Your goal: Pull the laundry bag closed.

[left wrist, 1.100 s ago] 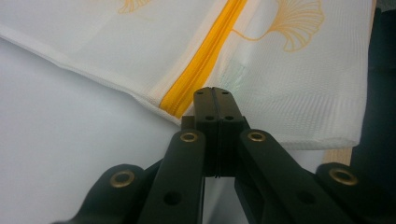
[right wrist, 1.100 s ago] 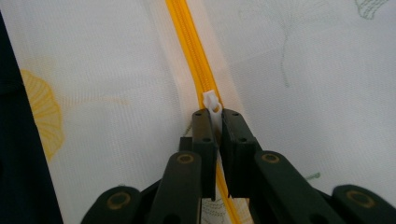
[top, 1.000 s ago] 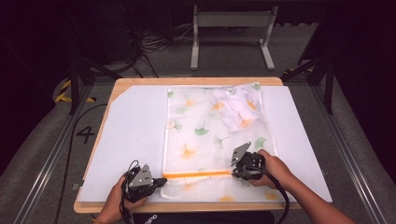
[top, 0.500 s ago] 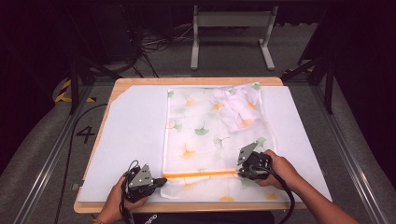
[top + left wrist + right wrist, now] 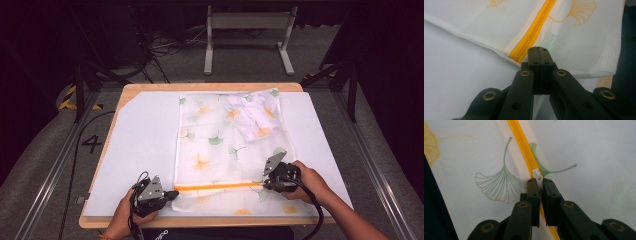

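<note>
On the white mat (image 5: pixel 140 150), a mesh bag (image 5: pixel 220 145) lies flat while both grippers work its orange zipper (image 5: pixel 217 186).

At the bag's near left corner, the left gripper (image 5: pixel 170 194) has its jaws pressed together on the fabric edge just beside the zipper's end. The right gripper (image 5: pixel 266 183), at the zipper's other end, pinches the white zipper pull (image 5: pixel 537 175) between nearly closed jaws. A bundle of white cloth (image 5: pixel 252 114) sits inside the bag's far right corner.
</note>
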The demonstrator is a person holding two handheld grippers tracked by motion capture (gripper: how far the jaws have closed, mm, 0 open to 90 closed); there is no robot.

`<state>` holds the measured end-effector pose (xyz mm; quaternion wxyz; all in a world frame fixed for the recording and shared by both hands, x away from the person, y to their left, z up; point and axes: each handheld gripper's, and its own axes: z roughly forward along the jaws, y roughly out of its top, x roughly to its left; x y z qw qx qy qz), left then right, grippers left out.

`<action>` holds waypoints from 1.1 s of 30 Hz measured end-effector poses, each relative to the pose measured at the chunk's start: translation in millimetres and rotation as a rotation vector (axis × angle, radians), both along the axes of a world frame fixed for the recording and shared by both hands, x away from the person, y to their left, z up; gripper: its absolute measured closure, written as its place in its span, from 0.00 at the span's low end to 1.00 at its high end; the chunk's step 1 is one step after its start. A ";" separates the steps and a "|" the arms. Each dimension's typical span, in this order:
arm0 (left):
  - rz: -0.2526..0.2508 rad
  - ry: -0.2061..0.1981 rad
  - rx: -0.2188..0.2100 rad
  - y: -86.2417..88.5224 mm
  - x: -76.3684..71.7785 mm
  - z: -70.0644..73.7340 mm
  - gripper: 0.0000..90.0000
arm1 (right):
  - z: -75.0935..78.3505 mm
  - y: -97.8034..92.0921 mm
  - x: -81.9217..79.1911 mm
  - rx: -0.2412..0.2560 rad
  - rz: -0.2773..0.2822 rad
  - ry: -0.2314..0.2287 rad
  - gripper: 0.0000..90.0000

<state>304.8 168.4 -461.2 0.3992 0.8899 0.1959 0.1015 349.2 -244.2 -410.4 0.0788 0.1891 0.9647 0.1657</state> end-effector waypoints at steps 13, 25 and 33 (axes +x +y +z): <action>0.000 0.000 -0.001 0.1 0.0 -0.1 1.00 | 1.8 -23.9 -2.0 -0.006 -0.045 0.002 0.94; 0.000 0.000 -0.002 0.2 0.1 -0.2 1.00 | 3.4 -40.1 -4.0 -0.024 -0.080 0.003 0.94; 0.000 0.001 -0.002 0.2 0.2 -0.1 1.00 | 4.1 -51.1 -3.7 -0.034 -0.100 0.002 0.94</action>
